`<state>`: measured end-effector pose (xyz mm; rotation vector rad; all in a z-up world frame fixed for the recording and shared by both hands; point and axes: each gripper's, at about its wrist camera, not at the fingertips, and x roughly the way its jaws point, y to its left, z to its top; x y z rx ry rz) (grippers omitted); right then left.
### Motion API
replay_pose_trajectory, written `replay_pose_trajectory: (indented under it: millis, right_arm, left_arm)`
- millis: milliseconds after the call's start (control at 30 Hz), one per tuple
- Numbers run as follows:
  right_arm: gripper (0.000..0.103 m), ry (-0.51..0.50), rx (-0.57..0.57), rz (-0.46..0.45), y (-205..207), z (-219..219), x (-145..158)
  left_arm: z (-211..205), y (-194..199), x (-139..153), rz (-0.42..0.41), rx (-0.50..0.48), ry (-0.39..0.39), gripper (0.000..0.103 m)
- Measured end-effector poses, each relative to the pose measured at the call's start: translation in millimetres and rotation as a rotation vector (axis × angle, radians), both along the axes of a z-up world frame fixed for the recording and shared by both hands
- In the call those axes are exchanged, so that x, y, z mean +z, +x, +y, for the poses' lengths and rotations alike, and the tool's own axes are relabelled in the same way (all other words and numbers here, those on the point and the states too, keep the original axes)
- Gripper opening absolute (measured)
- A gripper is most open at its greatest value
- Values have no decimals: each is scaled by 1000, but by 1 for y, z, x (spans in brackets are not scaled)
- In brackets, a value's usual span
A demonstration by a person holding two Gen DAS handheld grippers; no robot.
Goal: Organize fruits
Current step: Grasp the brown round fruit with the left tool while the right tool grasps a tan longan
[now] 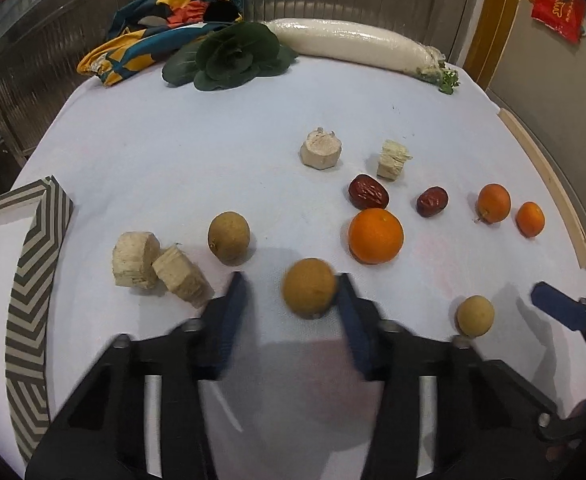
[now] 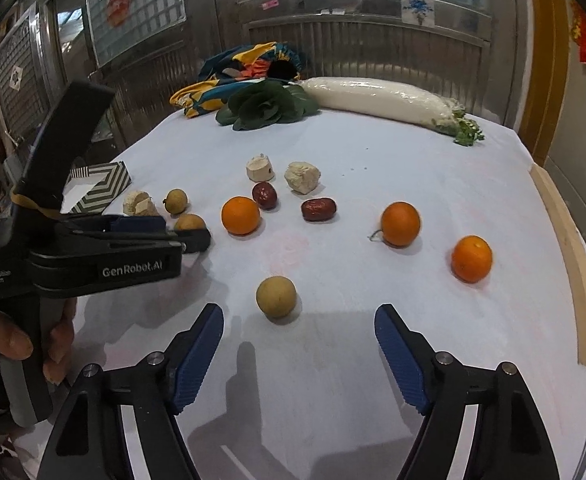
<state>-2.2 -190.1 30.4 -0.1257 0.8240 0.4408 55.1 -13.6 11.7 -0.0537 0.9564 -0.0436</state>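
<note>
A white-clothed table [image 1: 173,152] holds scattered fruit. The left wrist view looks down its own blue-padded fingers: the left gripper [image 1: 291,294] has a brown longan [image 1: 309,288] between its pads, the right pad touching the fruit's side, the left pad standing off with a gap — the jaws are not clamped on it. Motion blur softens the fruit and fingertips. A second longan [image 1: 229,237] lies at about eleven o'clock from it, and a paler one [image 1: 475,316] at three o'clock, beside the right gripper's blue tip [image 1: 557,306].

Only this view shows the striped box [image 1: 33,280] at full length along the left edge, with two pale cut chunks [image 1: 157,270] near it.

The right wrist view shows what the first cannot — a hand [image 2: 25,344] holding the left gripper's black body from the side, its fingers pointing right, level with the table. The right gripper [image 2: 299,322] stands wide open with nothing between its pads; the pale longan sits just beyond them at twelve o'clock.

Three oranges [image 2: 240,215], two red dates [image 2: 319,209] and a long white radish [image 2: 377,98] lie farther back, the radish running left to right with its leafy end at the right. The fruits are round, with no clear long axis.
</note>
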Motion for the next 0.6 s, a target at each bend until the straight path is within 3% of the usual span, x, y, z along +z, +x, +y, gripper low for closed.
replay_pose_trajectory:
  millis: [67, 133, 233, 267, 600]
  right_arm:
    - [60, 0, 22, 13, 5, 5, -2]
    - [50, -8, 39, 32, 11, 11, -6]
    - [40, -55, 37, 65, 20, 18, -16]
    - [25, -58, 34, 54, 20, 18, -14]
    - [23, 5, 74, 19, 2, 32, 8]
  left_arm:
    - [-1, -2, 0, -1, -7, 4, 26]
    - [-1, -4, 0, -3, -12, 9, 26]
    - [1, -9, 1, 2, -13, -6, 26]
    - [3, -12, 2, 7, -13, -16, 26]
    - [32, -53, 29, -3, -10, -102, 26]
